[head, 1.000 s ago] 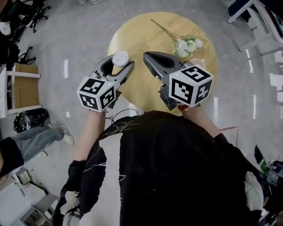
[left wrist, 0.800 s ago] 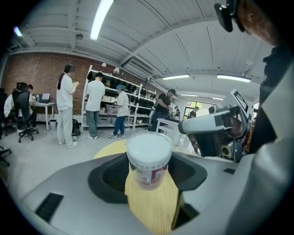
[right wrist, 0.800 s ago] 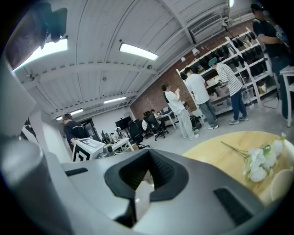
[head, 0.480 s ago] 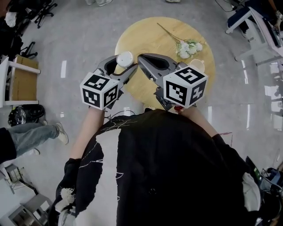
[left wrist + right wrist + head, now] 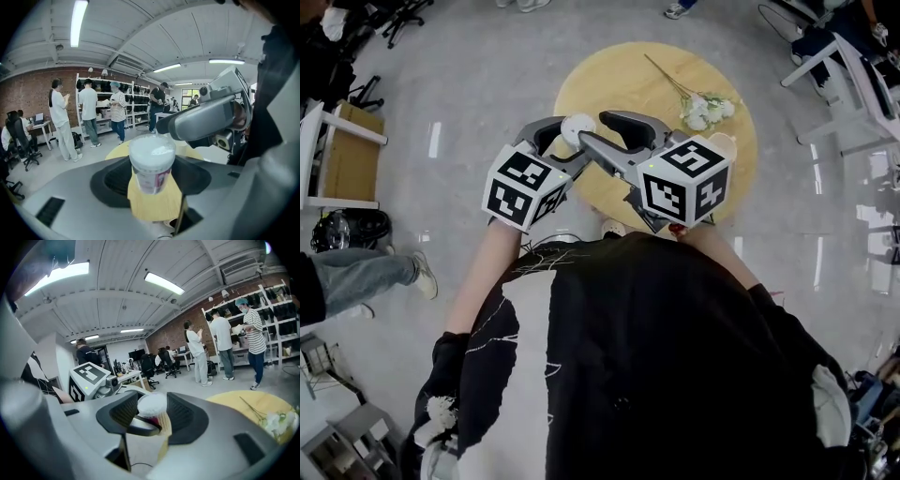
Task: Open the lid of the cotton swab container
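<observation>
Left gripper (image 5: 565,145): jaws clamped on the body of the cotton swab container (image 5: 151,174), which it carries off the table (image 5: 628,84), over the table's near edge.
Container axis: upright, white lid (image 5: 151,150) on top and not yet off.
Right gripper (image 5: 591,128): jaws have just been opening and stand apart; the lid (image 5: 151,404) sits between them, pads not pressing.
Key relation: in the head view the container (image 5: 577,128) lies at 10 o'clock from the right gripper's cube, at its fingertips; in the right gripper view the lid is dead ahead at 12 o'clock.
Nearer hand for the lid: the right.
Judged next: close on the lid, then lift along the upright axis.
Elsewhere: flower sprig (image 5: 698,108) at the table's 2 o'clock, well apart.
</observation>
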